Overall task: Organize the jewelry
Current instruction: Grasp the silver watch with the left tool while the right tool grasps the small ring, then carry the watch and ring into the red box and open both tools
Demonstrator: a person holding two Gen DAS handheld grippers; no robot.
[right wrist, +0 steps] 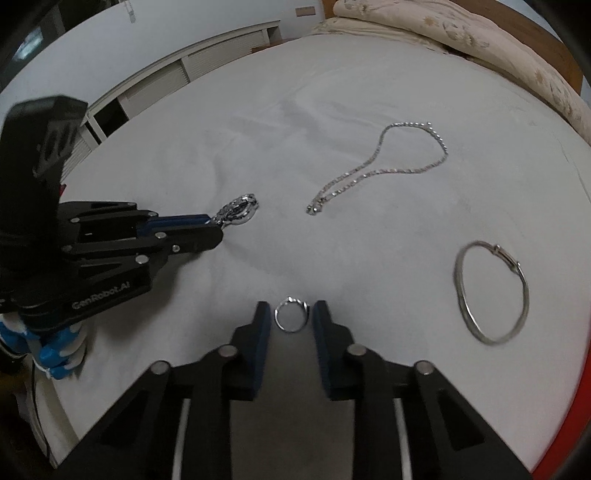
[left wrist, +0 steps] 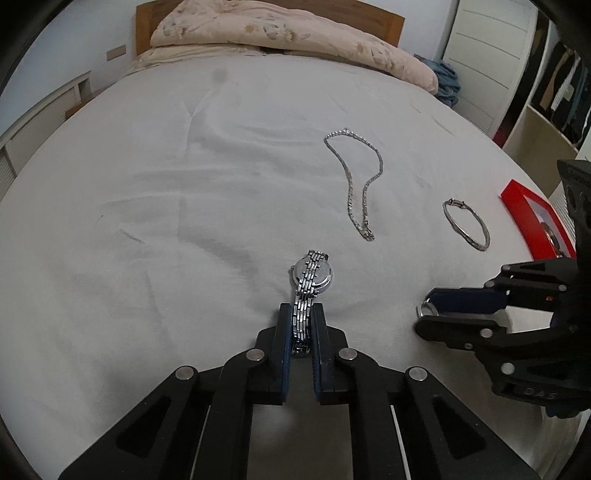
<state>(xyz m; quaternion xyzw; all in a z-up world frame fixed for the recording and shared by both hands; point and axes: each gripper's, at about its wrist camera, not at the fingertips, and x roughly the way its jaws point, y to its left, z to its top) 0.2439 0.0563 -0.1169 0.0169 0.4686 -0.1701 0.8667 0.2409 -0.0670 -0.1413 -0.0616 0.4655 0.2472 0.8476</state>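
Observation:
A silver watch (left wrist: pixel 312 275) lies on the white bed sheet (left wrist: pixel 147 221). My left gripper (left wrist: pixel 303 325) is shut on its metal band; the right wrist view shows the same grip on the watch (right wrist: pixel 242 206) by the left gripper (right wrist: pixel 218 225). A small silver ring (right wrist: pixel 291 314) lies flat between the fingers of my right gripper (right wrist: pixel 291 314), with a thin gap on each side, so that gripper is open. In the left wrist view the right gripper (left wrist: pixel 424 310) sits low on the sheet to the right. A silver necklace (right wrist: pixel 376 170) and a bangle (right wrist: pixel 491 291) lie farther out.
A red box (left wrist: pixel 532 221) sits at the bed's right edge, beyond the bangle (left wrist: pixel 467 225). The necklace (left wrist: pixel 360 184) lies mid-bed. A folded floral quilt (left wrist: pixel 280 33) covers the head of the bed. White cabinets (right wrist: pixel 184 70) line the far side.

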